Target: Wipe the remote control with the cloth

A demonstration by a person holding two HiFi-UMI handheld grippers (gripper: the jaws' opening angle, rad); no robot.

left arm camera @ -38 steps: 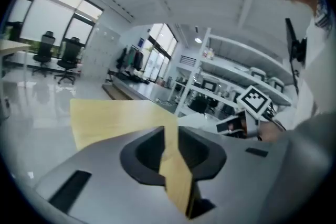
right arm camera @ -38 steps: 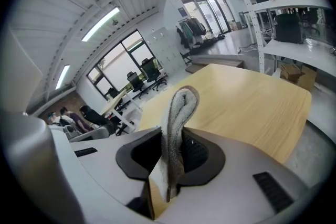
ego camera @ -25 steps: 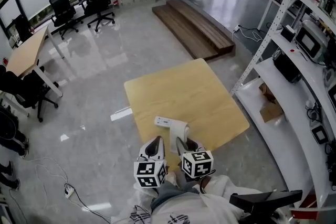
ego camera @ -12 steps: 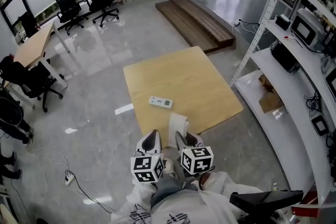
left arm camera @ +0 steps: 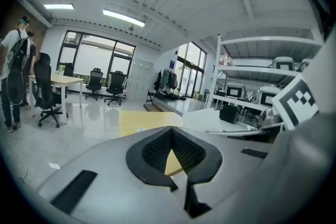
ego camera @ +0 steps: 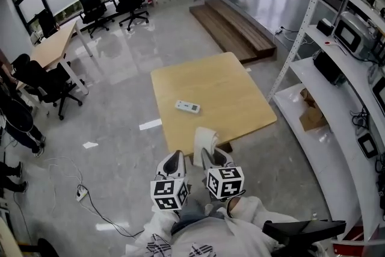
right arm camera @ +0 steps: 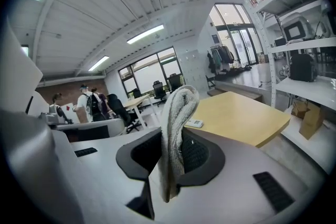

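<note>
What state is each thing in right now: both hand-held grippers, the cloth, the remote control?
Left hand-held gripper: shut, nothing in it.
Right hand-held gripper: shut on the cloth.
Cloth: folded, standing upright between the jaws.
Remote control: lying flat on the table, untouched.

The remote control [ego camera: 187, 106] is shown too small in the head view for its buttons to be made out. There, the lower part of the cloth [ego camera: 204, 138] is hidden between the jaws of the right tool [ego camera: 212, 158]. In the left gripper view, most of the surface [left arm camera: 140, 122] is covered by the closed left tool [left arm camera: 172, 150]. The shelving [ego camera: 355, 69] is cut off by the head view's right edge.
</note>
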